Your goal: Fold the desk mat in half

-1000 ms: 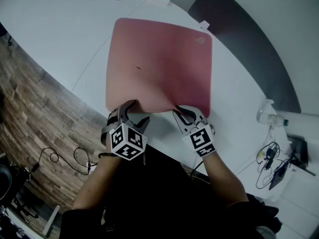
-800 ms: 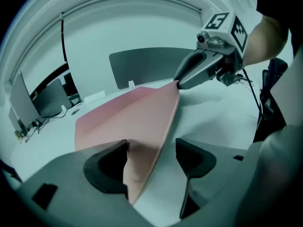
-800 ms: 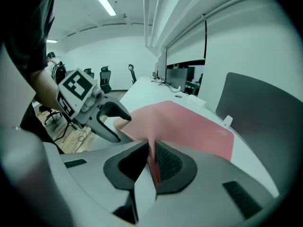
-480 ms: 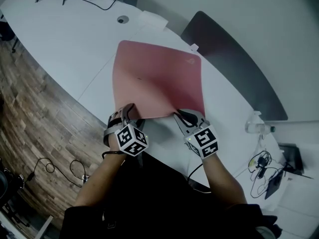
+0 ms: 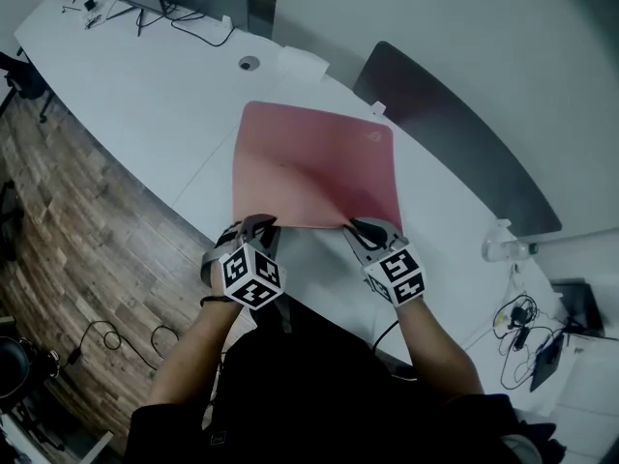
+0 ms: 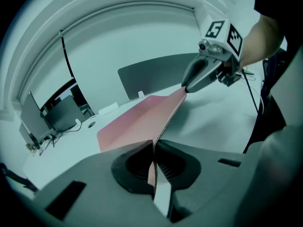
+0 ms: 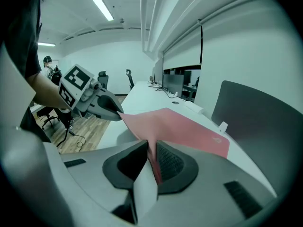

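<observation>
Lower centre: left gripper (image 5: 260,224), jaws just closed, and right gripper (image 5: 357,226) both clamp the near edge of the pink mat (image 5: 314,167), raised above the table (image 5: 145,85).

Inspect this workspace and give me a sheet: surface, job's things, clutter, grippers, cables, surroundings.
Surface: white desk, curved front edge.
Job's things: pink desk mat, not yet folded, near edge raised off the desk.
Clutter: flat white item beyond the mat; clear container at the right.
Grippers: left gripper has just been closing and is shut on the mat's near edge; right gripper is shut on the same edge.
Cables: black cables at the desk's far end; a cable tangle lower right.
Surroundings: wood-pattern floor; dark grey panel behind the desk.
</observation>
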